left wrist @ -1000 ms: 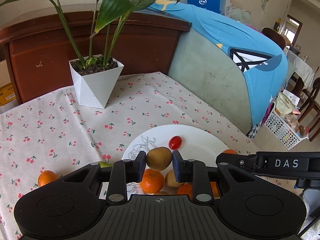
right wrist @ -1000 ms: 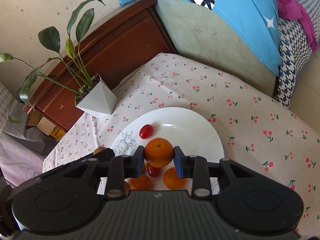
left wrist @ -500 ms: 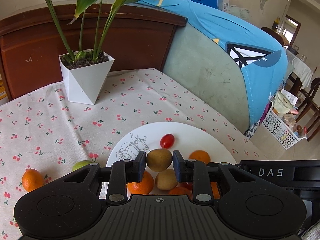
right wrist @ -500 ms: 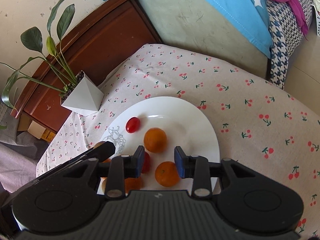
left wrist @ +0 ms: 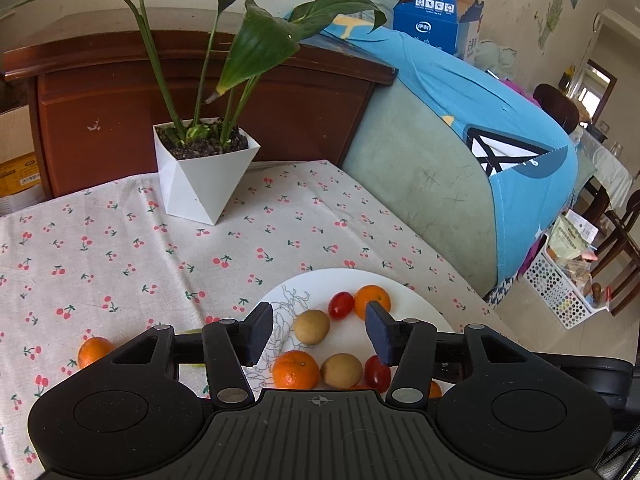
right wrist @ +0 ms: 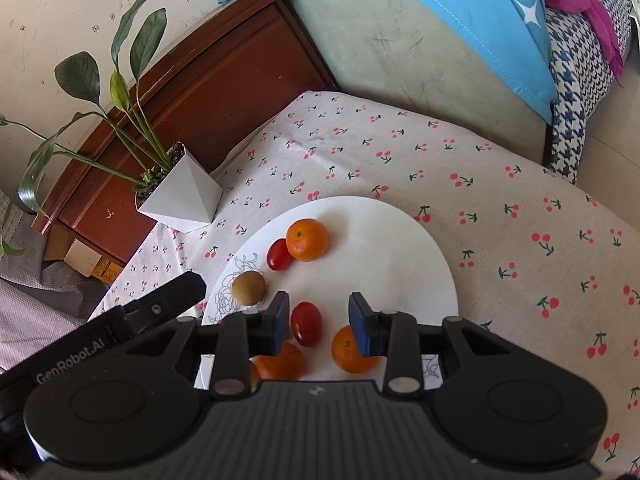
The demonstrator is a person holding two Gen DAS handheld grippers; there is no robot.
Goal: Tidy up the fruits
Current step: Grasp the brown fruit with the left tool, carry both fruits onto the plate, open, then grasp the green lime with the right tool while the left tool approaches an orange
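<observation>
A white plate (left wrist: 404,292) (right wrist: 392,248) on the cherry-print tablecloth holds oranges, brown kiwis and cherry tomatoes. My left gripper (left wrist: 320,334) is open and empty above the plate, with a kiwi (left wrist: 311,327) lying between its fingers. An orange (left wrist: 296,369), a second kiwi (left wrist: 341,370) and a tomato (left wrist: 377,371) lie below it. My right gripper (right wrist: 319,322) is open and empty over a tomato (right wrist: 306,323). An orange (right wrist: 307,239) lies on the plate beyond it. One orange (left wrist: 93,351) sits on the cloth, left of the plate.
A white faceted pot with a leafy plant (left wrist: 204,168) (right wrist: 182,196) stands at the table's back. A wooden headboard (left wrist: 120,92) and a cushioned seat with blue cloth (left wrist: 460,128) border the table. A green fruit (left wrist: 188,332) peeks out by the left finger.
Both grippers opened. The left let go of the kiwi, which now lies on the plate. The right released its orange earlier and has drawn back from it.
</observation>
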